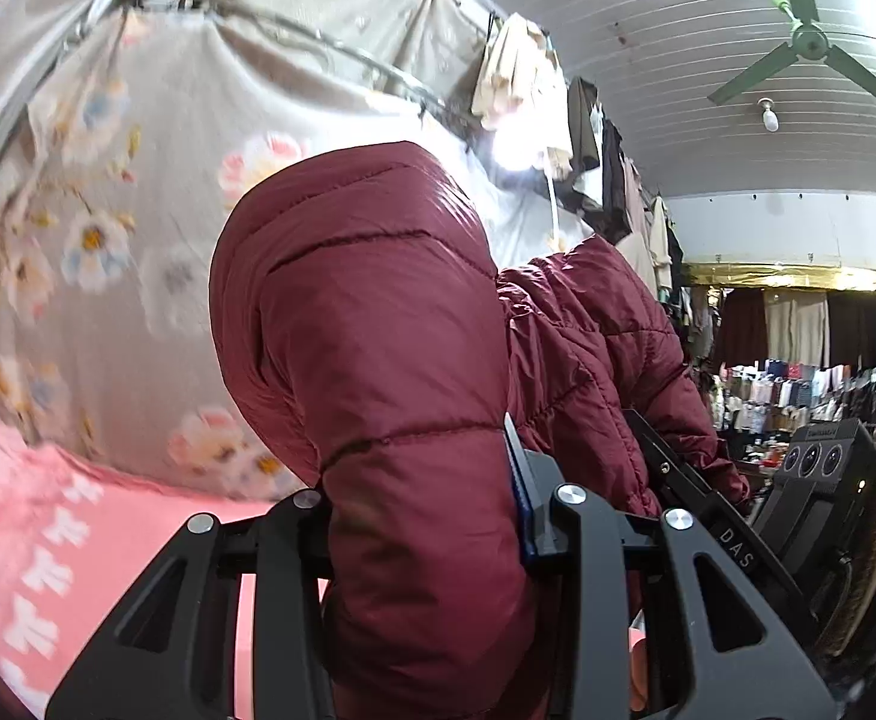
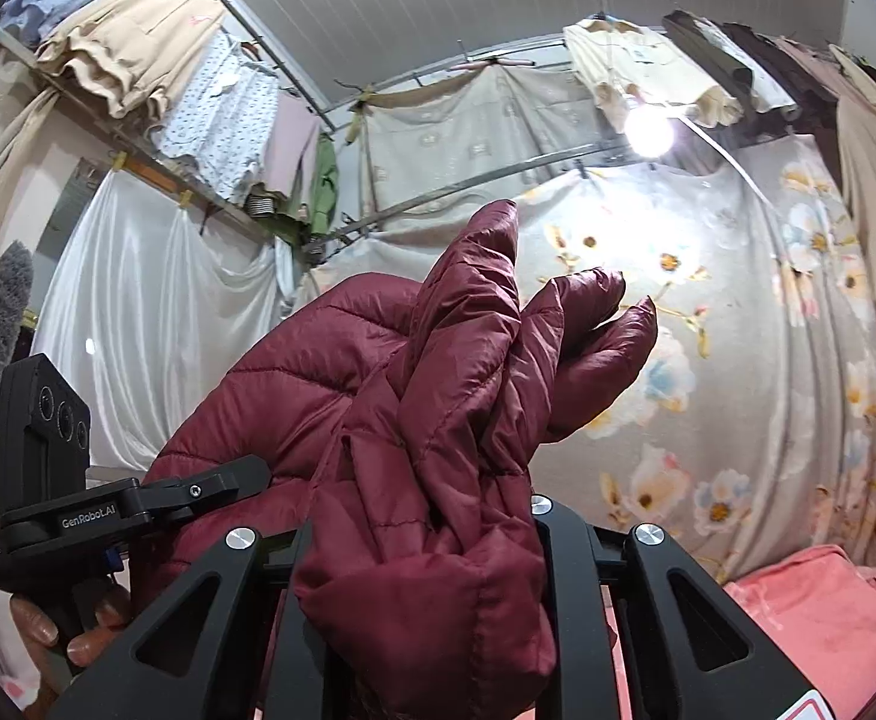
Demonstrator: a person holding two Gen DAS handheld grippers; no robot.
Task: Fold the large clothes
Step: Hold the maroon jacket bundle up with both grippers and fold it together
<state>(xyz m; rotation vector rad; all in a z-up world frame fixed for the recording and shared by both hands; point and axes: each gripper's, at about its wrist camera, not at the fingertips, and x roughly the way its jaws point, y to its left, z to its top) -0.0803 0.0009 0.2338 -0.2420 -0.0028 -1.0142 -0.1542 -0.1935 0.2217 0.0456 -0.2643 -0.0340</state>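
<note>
A maroon quilted puffer jacket is lifted off the bed between both grippers. My left gripper is shut on a thick padded fold that bulges up over its fingers. In the right wrist view my right gripper is shut on a bunched, creased part of the same jacket, whose loose ends stick up above the jaws. Both grippers point roughly level, slightly upward. The jacket's lower part hangs out of sight below the fingers.
A pink bedcover lies below, and a floral sheet hangs behind it. The right tool's camera housing shows at right. A hand holds the left tool's body. Overhead are hung clothes, a ceiling fan and a bright bulb.
</note>
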